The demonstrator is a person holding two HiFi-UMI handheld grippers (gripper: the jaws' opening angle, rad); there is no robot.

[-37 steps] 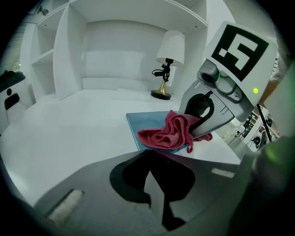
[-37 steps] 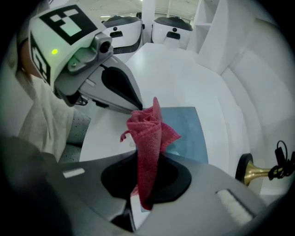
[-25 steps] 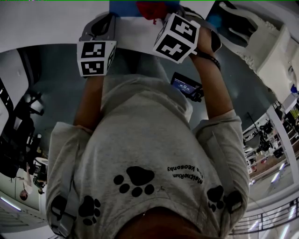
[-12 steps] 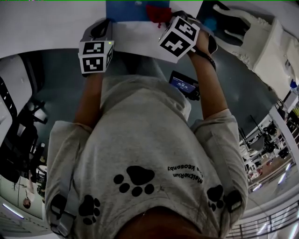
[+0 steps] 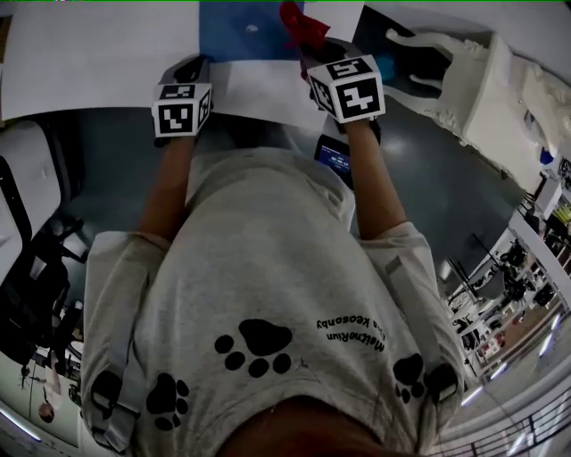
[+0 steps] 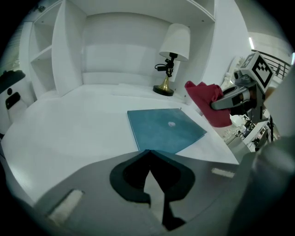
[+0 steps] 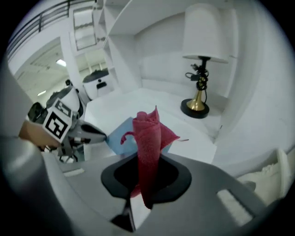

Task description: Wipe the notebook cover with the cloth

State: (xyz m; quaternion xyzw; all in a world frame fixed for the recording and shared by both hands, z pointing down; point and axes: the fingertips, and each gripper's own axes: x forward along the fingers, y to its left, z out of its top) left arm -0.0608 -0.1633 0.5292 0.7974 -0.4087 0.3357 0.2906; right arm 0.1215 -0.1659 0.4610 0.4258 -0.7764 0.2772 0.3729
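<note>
A blue notebook (image 5: 243,31) lies flat on the white desk (image 5: 89,54); it also shows in the left gripper view (image 6: 163,129). My right gripper (image 5: 310,43) is shut on a red cloth (image 5: 298,20), which stands up bunched from its jaws (image 7: 148,138) just above the notebook's right edge (image 7: 115,137). My left gripper (image 5: 191,68) hovers at the notebook's near left corner, with its jaws closed tip to tip (image 6: 148,154) and nothing in them. From the left gripper view, the right gripper (image 6: 230,97) and cloth (image 6: 206,103) hang to the right of the notebook.
A brass lamp with a white shade (image 6: 171,55) stands at the back of the desk, inside a white shelf unit (image 6: 64,50). A white moulded object (image 5: 464,67) lies to the right. A chair (image 5: 27,187) stands to the left on the floor.
Both grippers have moved forward over the desk toward the notebook. The right one has turned and carried the red cloth further over the blue cover.
</note>
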